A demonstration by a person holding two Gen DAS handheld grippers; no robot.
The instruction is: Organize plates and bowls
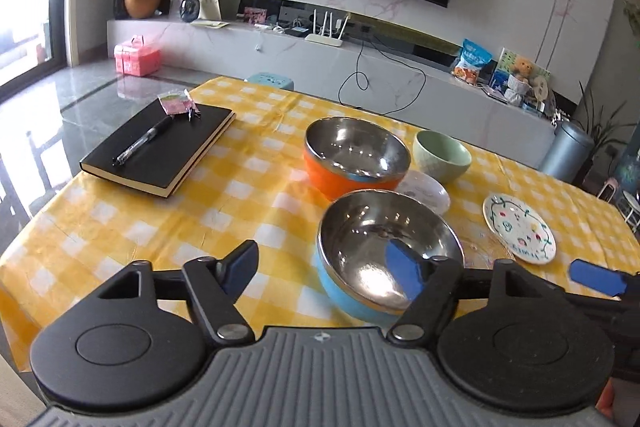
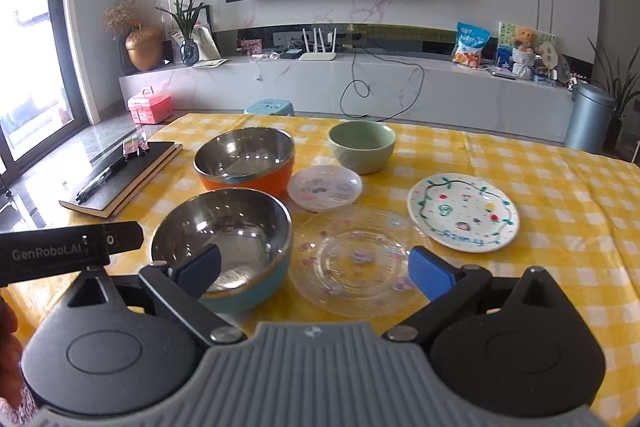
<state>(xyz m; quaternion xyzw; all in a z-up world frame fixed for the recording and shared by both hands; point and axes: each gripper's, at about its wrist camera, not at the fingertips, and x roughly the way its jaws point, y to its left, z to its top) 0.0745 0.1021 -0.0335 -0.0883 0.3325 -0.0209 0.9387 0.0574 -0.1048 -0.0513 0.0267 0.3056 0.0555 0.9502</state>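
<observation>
A blue steel-lined bowl [image 1: 384, 251] [image 2: 224, 247] stands nearest. Behind it is an orange steel-lined bowl [image 1: 356, 155] [image 2: 246, 157], then a green ceramic bowl [image 1: 440, 155] [image 2: 362, 145]. A small clear plate [image 1: 426, 191] [image 2: 324, 187], a large clear glass plate [image 2: 356, 259] and a white painted plate [image 1: 520, 227] [image 2: 462, 213] lie to the right. My left gripper [image 1: 322, 269] is open and empty, its right finger over the blue bowl. My right gripper [image 2: 316, 271] is open and empty, hovering before the blue bowl and the glass plate.
A black notebook [image 1: 160, 151] [image 2: 120, 179] with a pen lies at the table's left. The yellow checked tablecloth [image 1: 240, 203] [image 2: 560, 195] covers the table. A TV bench, a stool and a bin stand beyond the far edge.
</observation>
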